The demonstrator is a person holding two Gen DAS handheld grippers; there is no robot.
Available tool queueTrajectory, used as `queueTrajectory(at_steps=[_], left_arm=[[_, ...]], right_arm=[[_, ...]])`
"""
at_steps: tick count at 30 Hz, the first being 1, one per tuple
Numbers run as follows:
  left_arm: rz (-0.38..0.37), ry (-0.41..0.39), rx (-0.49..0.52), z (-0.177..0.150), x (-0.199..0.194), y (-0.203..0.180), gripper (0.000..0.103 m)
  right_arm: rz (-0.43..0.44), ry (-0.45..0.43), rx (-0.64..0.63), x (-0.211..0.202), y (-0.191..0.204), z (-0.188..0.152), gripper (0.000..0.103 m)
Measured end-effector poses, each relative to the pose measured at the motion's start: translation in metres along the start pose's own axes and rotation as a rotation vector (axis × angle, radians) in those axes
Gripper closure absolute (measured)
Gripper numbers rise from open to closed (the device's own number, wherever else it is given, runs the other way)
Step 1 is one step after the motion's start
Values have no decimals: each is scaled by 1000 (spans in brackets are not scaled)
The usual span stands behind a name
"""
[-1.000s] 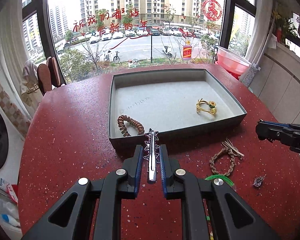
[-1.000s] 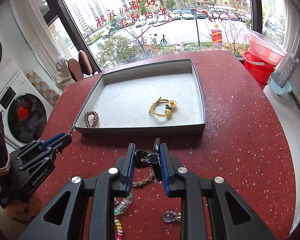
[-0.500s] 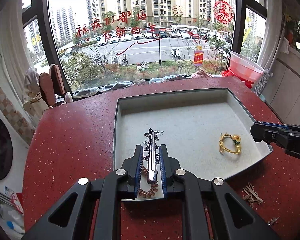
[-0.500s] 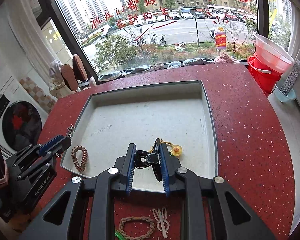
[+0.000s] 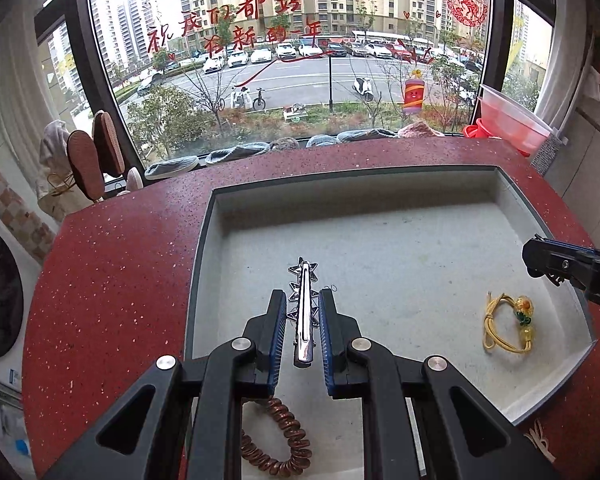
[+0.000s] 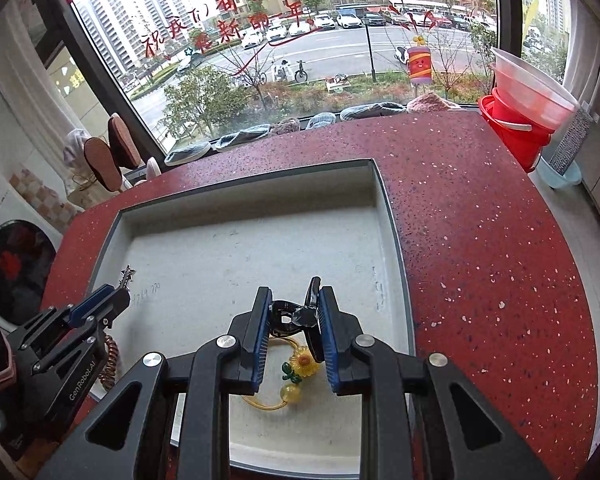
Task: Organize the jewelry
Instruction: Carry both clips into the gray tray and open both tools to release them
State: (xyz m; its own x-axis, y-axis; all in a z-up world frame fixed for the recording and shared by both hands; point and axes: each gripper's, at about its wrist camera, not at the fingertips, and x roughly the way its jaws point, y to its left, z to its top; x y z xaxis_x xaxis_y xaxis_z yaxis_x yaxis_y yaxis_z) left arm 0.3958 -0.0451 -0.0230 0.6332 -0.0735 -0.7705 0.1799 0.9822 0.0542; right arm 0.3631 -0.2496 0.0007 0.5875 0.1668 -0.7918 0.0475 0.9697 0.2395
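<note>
We carry two pieces over tray (image 5: 204,264), lower centre of each view. Left hand-held gripper (image 5: 302,320) pinches silver star clip (image 5: 303,308) lengthwise; right hand-held gripper (image 6: 293,320) pinches black claw clip (image 6: 296,316) above yellow flower bracelet (image 6: 296,372), likely for drop inside tray.

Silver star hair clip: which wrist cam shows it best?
Left wrist. The silver star hair clip runs lengthwise between the left gripper pads, over the grey tray. Right wrist view shows only its star tip poking past that gripper.
</note>
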Motion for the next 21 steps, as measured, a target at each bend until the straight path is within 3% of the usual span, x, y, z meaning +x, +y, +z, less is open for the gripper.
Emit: queueTrajectory(at_steps=[14, 16, 18, 21], left_arm=[[38, 32, 33, -5, 12, -7, 68], [39, 32, 31, -5, 10, -8, 68], [30, 29, 19, -5, 5, -6, 68], [25, 0, -3, -5, -5, -3, 68]], right_arm=[[-44, 41, -32, 17, -2, -6, 75], [-17, 40, -18, 15, -3, -6, 67], [15, 31, 2, 10, -4, -6, 41], [60, 2, 30, -1, -6, -7, 36]])
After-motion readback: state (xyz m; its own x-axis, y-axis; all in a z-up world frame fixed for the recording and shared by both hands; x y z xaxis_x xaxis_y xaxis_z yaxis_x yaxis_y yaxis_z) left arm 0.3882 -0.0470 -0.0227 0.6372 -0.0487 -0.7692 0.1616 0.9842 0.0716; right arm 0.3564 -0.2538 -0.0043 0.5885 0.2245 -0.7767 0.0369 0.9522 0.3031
